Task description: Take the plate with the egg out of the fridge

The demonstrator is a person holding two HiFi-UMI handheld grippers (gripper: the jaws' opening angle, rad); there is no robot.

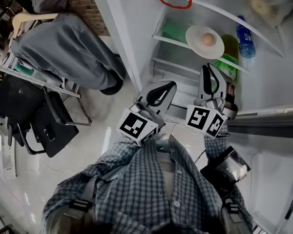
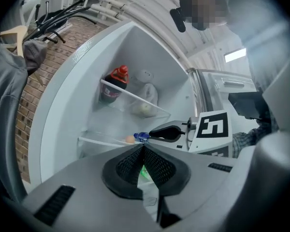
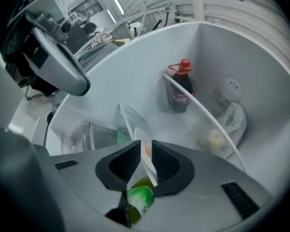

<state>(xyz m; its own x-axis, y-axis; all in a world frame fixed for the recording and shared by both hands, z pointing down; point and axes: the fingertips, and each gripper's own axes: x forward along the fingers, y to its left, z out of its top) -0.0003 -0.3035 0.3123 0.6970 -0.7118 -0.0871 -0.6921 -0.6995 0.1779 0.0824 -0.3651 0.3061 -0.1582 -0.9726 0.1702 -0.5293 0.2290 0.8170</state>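
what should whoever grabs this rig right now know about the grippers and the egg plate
Left gripper: shut, empty, in front of the open fridge.
Right gripper: jaws apart, aimed at the plate; its rim shows in the gap, no grip yet.
The plate with the egg sits on the fridge shelf, beside a green bottle.
Done: fridge open, right gripper lined up.
Left: close on the rim, then probably draw the plate out level so the egg stays put.

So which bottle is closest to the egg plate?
The green bottle, right beside the plate; the blue bottle sits beyond it, the red-capped cola stands a shelf up.
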